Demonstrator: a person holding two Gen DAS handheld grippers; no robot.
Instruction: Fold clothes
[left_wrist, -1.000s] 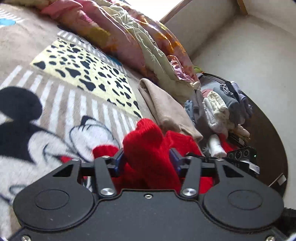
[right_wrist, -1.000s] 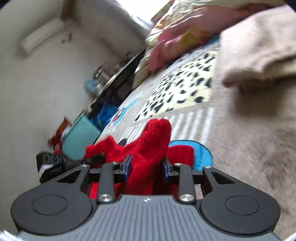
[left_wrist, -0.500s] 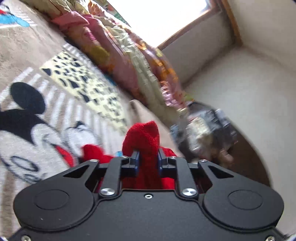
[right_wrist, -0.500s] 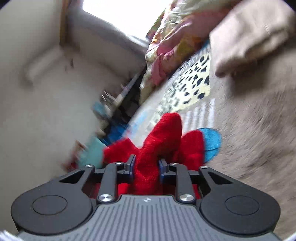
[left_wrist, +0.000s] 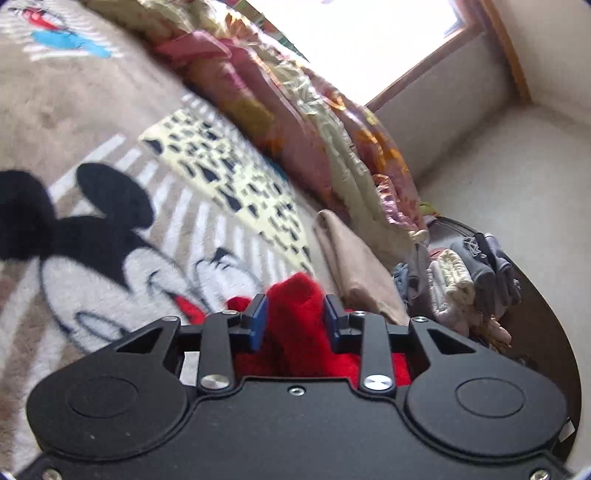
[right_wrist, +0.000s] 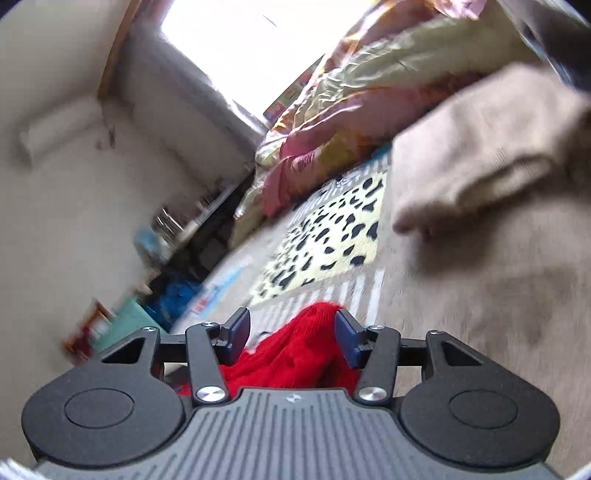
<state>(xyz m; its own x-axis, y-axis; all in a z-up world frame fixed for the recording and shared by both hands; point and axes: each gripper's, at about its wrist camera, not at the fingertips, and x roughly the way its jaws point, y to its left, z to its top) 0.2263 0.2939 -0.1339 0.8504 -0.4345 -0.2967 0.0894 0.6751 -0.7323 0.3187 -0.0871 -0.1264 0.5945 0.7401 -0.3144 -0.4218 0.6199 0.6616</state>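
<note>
A red knit garment lies bunched on the cartoon-print blanket. My left gripper has a fold of it between its blue pads, and the knit touches both pads while the jaws are opening. In the right wrist view the red knit garment sags low between the pads of my right gripper. Those jaws are opening too, with a gap showing beside the left pad. A folded beige garment rests just beyond, also seen as the beige garment at upper right.
A rumpled pink and yellow quilt runs along the far side of the blanket. A heap of grey and white clothes sits on a dark surface at right. Off the bed's left edge stands a teal box among clutter.
Both grippers squeezed the red fold tight, then widened. The fold stood tall between the pads and now sits lower, slack in the right gripper. Both views tilted up toward the window.
</note>
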